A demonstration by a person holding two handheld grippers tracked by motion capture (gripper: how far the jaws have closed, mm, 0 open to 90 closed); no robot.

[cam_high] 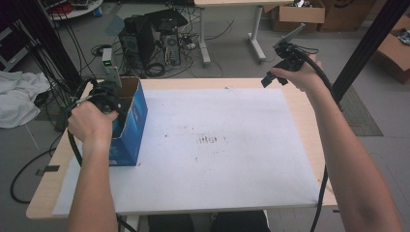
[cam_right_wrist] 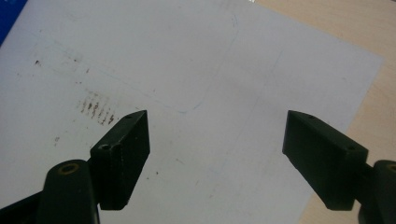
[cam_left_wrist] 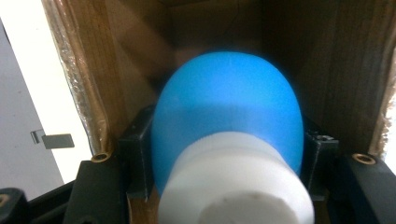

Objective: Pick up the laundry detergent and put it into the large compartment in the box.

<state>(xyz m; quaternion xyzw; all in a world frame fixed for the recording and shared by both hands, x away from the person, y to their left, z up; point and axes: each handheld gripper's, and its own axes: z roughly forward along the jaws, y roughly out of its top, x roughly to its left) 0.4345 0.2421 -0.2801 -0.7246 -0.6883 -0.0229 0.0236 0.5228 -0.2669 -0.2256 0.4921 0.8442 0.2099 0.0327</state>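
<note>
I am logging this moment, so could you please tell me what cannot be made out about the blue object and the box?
- Blue object, left gripper view: blurred and cut off by the bottom edge; its white end hides its lower part, so what it is stays unclear.
- Blue box, high view: the left hand and left gripper cover its opening, hiding the inside.
- Box floor, left gripper view: hidden behind the blue object.

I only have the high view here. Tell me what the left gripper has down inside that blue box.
Observer: The left gripper is shut on a blue bulb with a white cap, inside the blue box.
Operator: Report the box's lining.
Observer: Bare brown cardboard walls surround the bulb.
Operator: Now the right gripper.
Observer: The right gripper has its jaws wide apart, holding nothing, over the white sheet.
</note>
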